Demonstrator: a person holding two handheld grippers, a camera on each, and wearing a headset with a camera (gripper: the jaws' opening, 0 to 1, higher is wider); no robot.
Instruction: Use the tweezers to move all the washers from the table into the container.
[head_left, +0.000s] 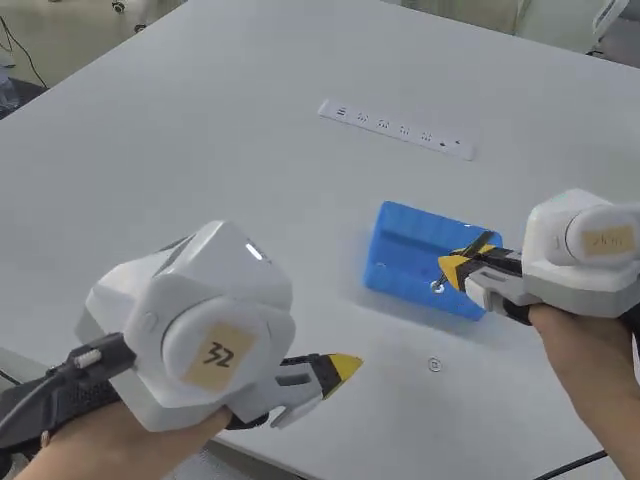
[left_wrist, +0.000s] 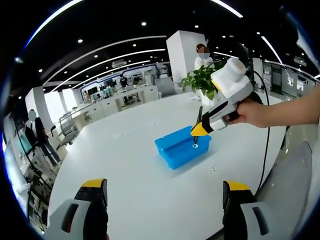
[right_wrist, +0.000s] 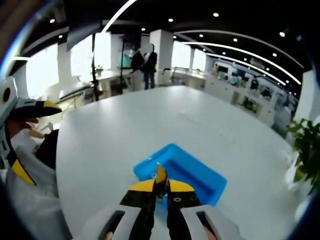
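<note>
Deposit step: tweezers over container, release due.
Surface (head_left: 200, 130) carries container (head_left: 415, 250) toward its near edge; left gripper (left_wrist: 165, 185) gapes empty; right gripper (head_left: 463, 268) clamps tweezers (right_wrist: 160, 174) above the container; one washer (head_left: 434, 365) lies beside the near edge, judged next pickup.

Tweezers (left_wrist: 200, 114) point down into blue container (head_left: 405, 245); a washer (head_left: 434, 365) lies nearby.

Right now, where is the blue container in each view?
Head view: blue container right of centre, under the right gripper.
Left gripper view: container just right of centre, on the white table.
Right gripper view: container lower centre, beyond the fingers.
Shared landmark: the right gripper, shut on tweezers above the container.
</note>
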